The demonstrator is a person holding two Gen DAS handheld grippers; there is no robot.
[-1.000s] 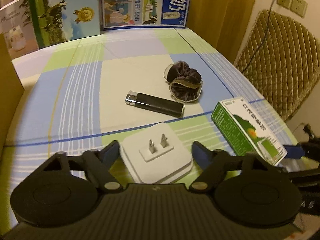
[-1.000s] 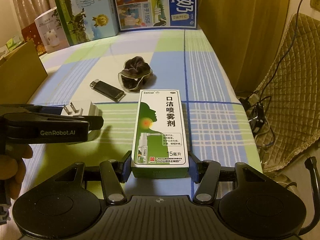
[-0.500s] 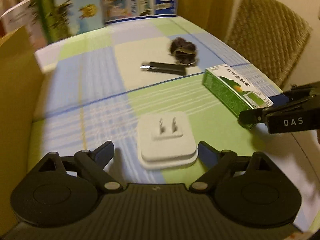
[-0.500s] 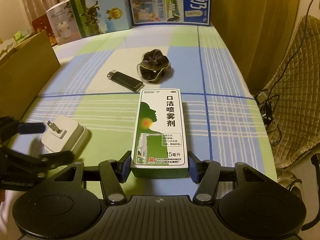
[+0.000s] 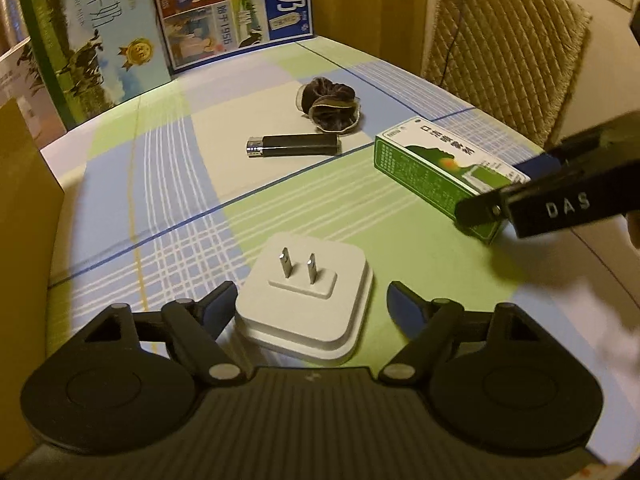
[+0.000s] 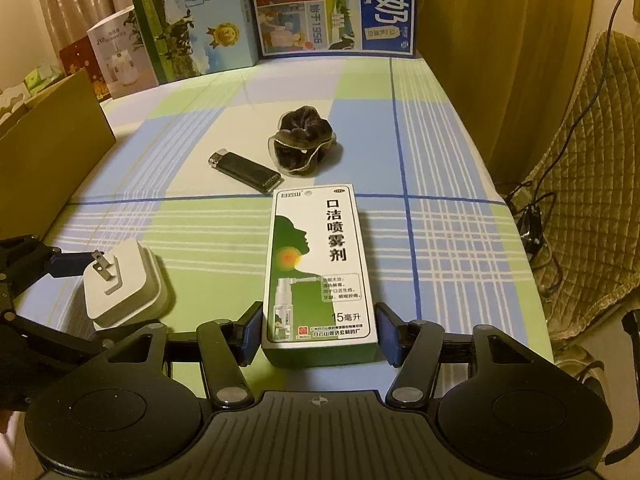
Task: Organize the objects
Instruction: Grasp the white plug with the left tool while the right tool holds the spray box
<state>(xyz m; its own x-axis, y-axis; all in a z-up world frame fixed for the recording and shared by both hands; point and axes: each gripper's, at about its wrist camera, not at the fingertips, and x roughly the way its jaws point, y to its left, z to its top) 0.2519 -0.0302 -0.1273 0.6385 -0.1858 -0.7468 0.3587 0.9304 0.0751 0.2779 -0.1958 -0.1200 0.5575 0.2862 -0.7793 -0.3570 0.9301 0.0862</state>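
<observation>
A white plug adapter (image 5: 340,276) lies prongs up on the chequered cloth, between the fingers of my left gripper (image 5: 310,304), which is open around it with a gap on the right side. My right gripper (image 6: 320,332) is shut on the near end of a green and white spray box (image 6: 320,260). In the left wrist view the same box (image 5: 432,168) sticks out of the right gripper (image 5: 560,200). A black lighter (image 5: 294,146) and a dark scrunchie (image 5: 330,106) lie farther back. The adapter (image 6: 120,288) sits left of the box.
Large milk cartons (image 5: 92,40) stand along the table's far edge. A cardboard box wall (image 5: 24,208) rises at the left. A quilted chair (image 5: 508,52) and cables (image 6: 532,220) are past the table's right edge.
My left gripper swung its view, drew back from the adapter, then closed in so the adapter lies between its fingers again. The right gripper kept its hold on the spray box.
</observation>
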